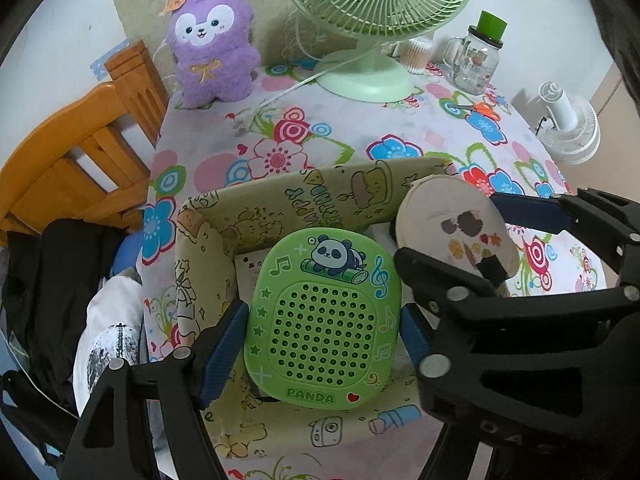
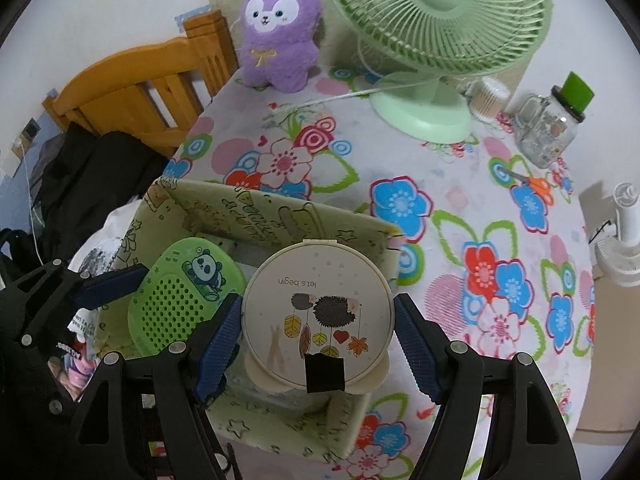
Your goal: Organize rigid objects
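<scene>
1. The left gripper [image 1: 322, 342] points steeply down, and its blue pads [image 1: 224, 344] press on the two sides of the green panda speaker [image 1: 322, 320], which it holds upright over the box.
2. The right gripper [image 2: 318, 330] also points down, clamped on the round cream case [image 2: 316, 314], whose printed lid faces the camera. A black tape patch [image 2: 325, 374] sits at its near edge.
3. Right beneath both grippers is the pale green fabric storage box [image 1: 208, 216], printed with cartoon doodles. The speaker hangs in its left part and the case in its right, side by side; whether either touches the floor of the box I cannot tell.
4. The box rests on the table's flowered tablecloth [image 2: 460, 208].
5. Well beyond the grippers stand a purple plush toy [image 2: 280, 28], a green desk fan [image 2: 436, 20], a cotton swab tub [image 2: 490, 98] and a glass jar with a green lid [image 2: 550, 124].
6. Orange-handled scissors [image 2: 536, 184] lie near the jar.
7. Left of the table are a wooden chair [image 1: 80, 136] and dark clothing [image 1: 52, 280].
</scene>
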`<state>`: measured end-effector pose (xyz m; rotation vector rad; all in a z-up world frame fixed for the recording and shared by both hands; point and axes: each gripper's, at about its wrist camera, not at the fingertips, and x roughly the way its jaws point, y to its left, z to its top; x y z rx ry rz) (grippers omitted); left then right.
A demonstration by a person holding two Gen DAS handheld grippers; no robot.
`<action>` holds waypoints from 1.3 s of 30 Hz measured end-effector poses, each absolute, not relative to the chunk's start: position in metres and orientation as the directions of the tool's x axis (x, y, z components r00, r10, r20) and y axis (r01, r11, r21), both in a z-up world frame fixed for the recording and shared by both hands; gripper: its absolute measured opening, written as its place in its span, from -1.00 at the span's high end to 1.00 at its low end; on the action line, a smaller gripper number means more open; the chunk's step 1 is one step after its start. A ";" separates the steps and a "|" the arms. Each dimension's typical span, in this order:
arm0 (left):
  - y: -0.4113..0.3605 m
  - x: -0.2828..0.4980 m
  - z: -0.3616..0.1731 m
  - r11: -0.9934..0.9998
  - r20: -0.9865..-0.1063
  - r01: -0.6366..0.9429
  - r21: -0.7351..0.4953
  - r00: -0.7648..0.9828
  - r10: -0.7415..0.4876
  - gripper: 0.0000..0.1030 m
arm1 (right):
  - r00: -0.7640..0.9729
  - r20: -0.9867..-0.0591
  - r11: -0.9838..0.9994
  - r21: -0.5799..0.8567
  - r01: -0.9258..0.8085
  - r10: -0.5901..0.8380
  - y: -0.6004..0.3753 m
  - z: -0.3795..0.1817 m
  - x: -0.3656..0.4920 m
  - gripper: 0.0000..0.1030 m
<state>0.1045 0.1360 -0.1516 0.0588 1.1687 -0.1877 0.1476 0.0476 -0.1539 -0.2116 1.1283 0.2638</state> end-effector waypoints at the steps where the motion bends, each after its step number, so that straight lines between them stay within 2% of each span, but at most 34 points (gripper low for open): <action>1: 0.137 0.105 -0.153 0.983 -0.920 0.174 -0.054 0.375 -0.117 -0.52 | 0.393 -0.913 0.949 -0.024 -0.315 0.107 0.049 -0.157 0.149 -0.50; 7: 0.141 0.105 -0.158 0.986 -0.924 0.161 -0.042 0.370 -0.100 -0.49 | 0.368 -0.920 0.939 0.000 -0.344 0.135 0.059 -0.165 0.154 -0.52; 8: 0.142 0.105 -0.158 0.985 -0.923 0.163 -0.051 0.370 -0.109 -0.27 | 0.365 -0.920 0.938 0.009 -0.347 0.144 0.059 -0.165 0.154 -0.53; 9: 0.143 0.105 -0.158 0.985 -0.925 0.161 -0.057 0.363 -0.113 -0.21 | 0.363 -0.918 0.936 0.022 -0.352 0.158 0.059 -0.165 0.154 -0.62; 11: 0.144 0.105 -0.158 0.986 -0.925 0.159 -0.058 0.362 -0.113 -0.21 | 0.365 -0.915 0.934 0.038 -0.354 0.175 0.059 -0.163 0.154 -0.83; 12: 0.144 0.105 -0.158 0.985 -0.925 0.160 -0.059 0.361 -0.115 -0.21 | 0.372 -0.911 0.934 0.037 -0.356 0.178 0.059 -0.162 0.154 -0.86; 20: 0.144 0.108 -0.161 0.984 -0.928 0.163 -0.066 0.353 -0.121 -0.22 | 0.421 -0.894 0.949 0.014 -0.315 0.153 0.036 -0.147 0.151 -0.86; 25: 0.140 0.115 -0.166 0.984 -0.932 0.165 -0.067 0.341 -0.121 -0.47 | 0.432 -0.895 0.967 0.000 -0.255 0.114 0.015 -0.146 0.149 -0.86; 29: 0.135 0.118 -0.167 0.983 -0.931 0.172 -0.064 0.343 -0.121 -0.85 | 0.435 -0.897 0.975 -0.016 -0.222 0.084 0.002 -0.149 0.148 -0.86; 32: 0.128 0.122 -0.171 0.981 -0.937 0.189 -0.038 0.335 -0.101 -0.92 | 0.432 -0.899 0.980 -0.017 -0.196 0.071 -0.007 -0.151 0.146 -0.86; 39: 0.121 0.120 -0.171 0.983 -0.940 0.181 -0.034 0.329 -0.093 -0.93 | 0.434 -0.900 0.986 -0.028 -0.167 0.048 -0.021 -0.150 0.140 -0.86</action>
